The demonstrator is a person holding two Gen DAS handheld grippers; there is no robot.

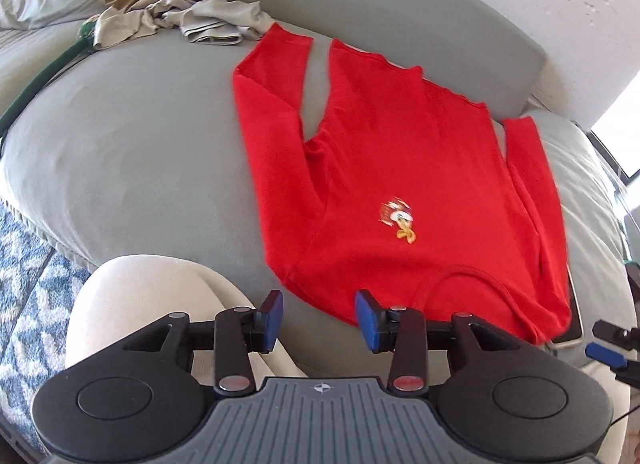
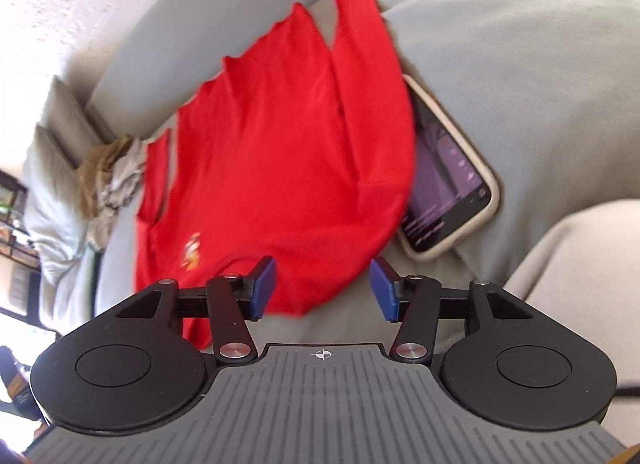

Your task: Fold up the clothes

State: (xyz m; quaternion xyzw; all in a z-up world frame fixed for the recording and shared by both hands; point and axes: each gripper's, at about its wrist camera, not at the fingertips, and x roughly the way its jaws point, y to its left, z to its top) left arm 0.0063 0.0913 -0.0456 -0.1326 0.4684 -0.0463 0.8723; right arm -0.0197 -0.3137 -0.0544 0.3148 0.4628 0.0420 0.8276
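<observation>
- On the far left, one blue and white rug (image 1: 28,276) lies on the floor beside the couch.
- One grey couch (image 1: 140,152) fills most of both views.
- Up at the back left of the couch sits one small heap of crumpled clothes (image 1: 180,4), tan and grey ones mixed, too bunched to count.
- One pale knee (image 1: 152,304) of the person shows just behind the left gripper.
- The left gripper (image 1: 318,320) has two blue pads (image 1: 370,320), and its jaws stand partly apart with nothing between them.
- One red shirt (image 1: 400,168) lies flat on the couch seat, collar end near the grippers, with two long sleeves laid along its sides.
- The shirt has one small cartoon picture (image 1: 400,220) on its front.
- The right gripper (image 2: 322,288) hangs over the near edge of the shirt, its jaws partly apart too, holding nothing.
- One phone (image 2: 448,184) in a pale case lies on the couch at the right, its left side tucked under the shirt's edge.
</observation>
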